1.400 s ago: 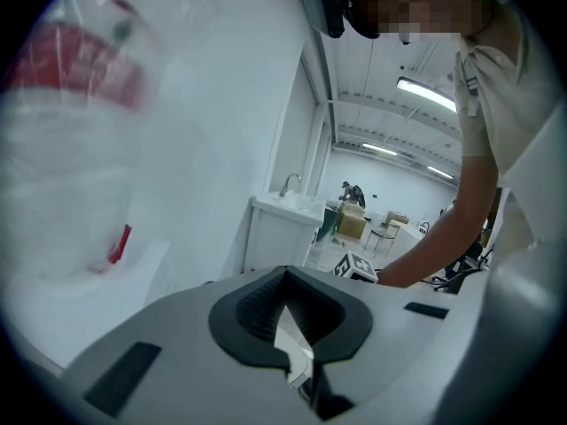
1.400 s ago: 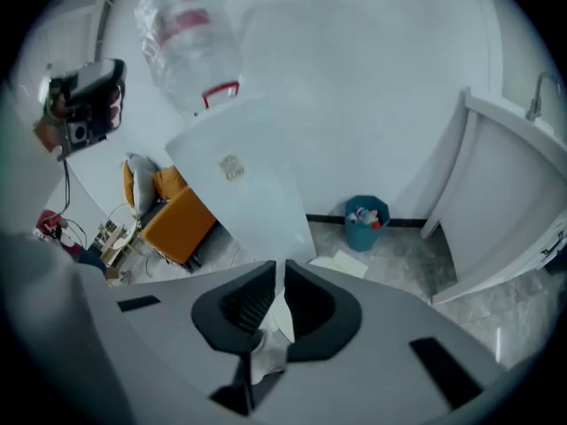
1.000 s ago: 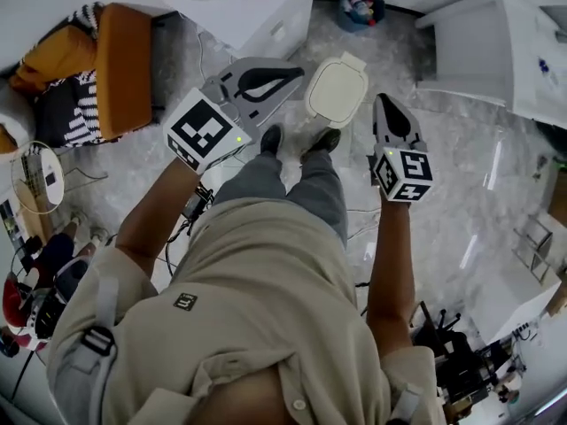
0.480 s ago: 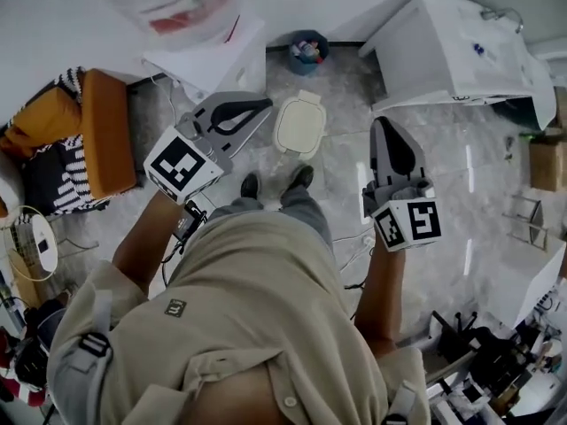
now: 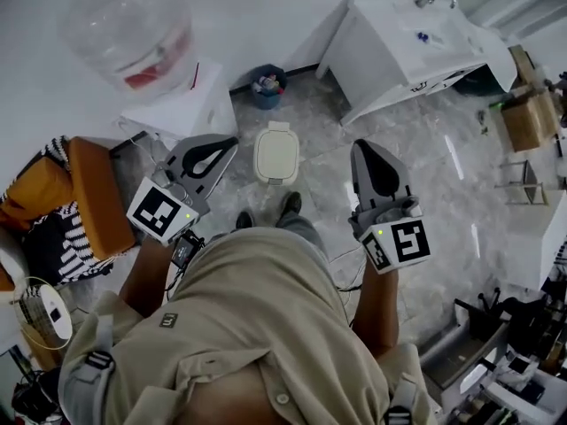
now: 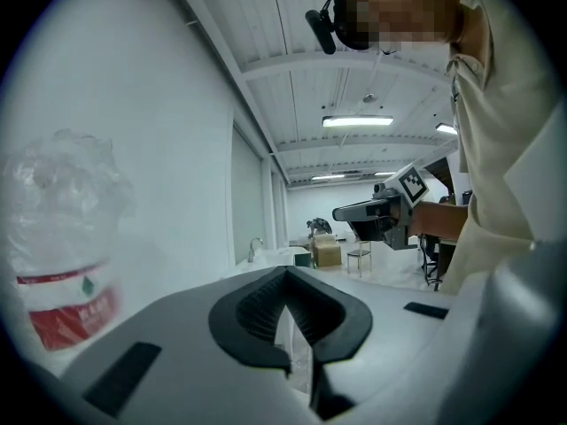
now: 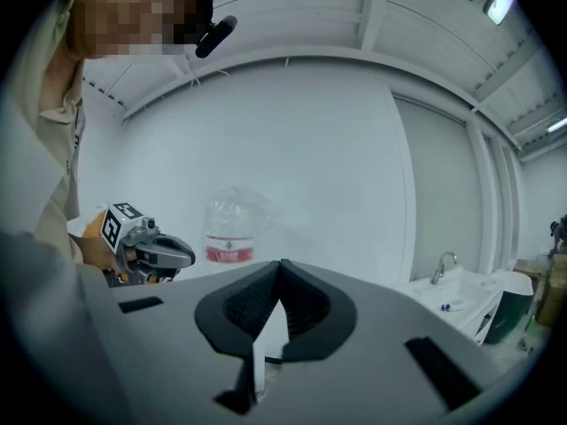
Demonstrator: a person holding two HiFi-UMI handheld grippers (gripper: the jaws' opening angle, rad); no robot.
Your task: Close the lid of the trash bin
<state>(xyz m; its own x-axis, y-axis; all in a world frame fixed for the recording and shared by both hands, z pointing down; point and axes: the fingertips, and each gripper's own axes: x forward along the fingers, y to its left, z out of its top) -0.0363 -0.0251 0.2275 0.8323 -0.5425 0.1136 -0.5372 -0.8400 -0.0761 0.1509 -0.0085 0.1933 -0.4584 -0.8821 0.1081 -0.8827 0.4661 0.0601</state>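
Hovering level, both clenched on nothing: L grey two-jaw gripper [image 5: 229,142] & R grey two-jaw gripper [image 5: 361,149], either side of the person's dark shoes [image 5: 290,204]. Just beyond, on grey marble floor [image 5: 328,193], stands cream rounded plastic trash bin [image 5: 275,153]; lid looks flat down. Risk: a shoe nudges bin & lid pops, w/ 2 grippers too high to catch it.

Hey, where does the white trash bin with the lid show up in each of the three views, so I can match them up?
Head view: the white trash bin sits at upper centre, lid down.
Left gripper view: not in it.
Right gripper view: not in it.
Shared landmark: the big water jug, upper left in the head view, far left in the left gripper view, left of centre in the right gripper view.
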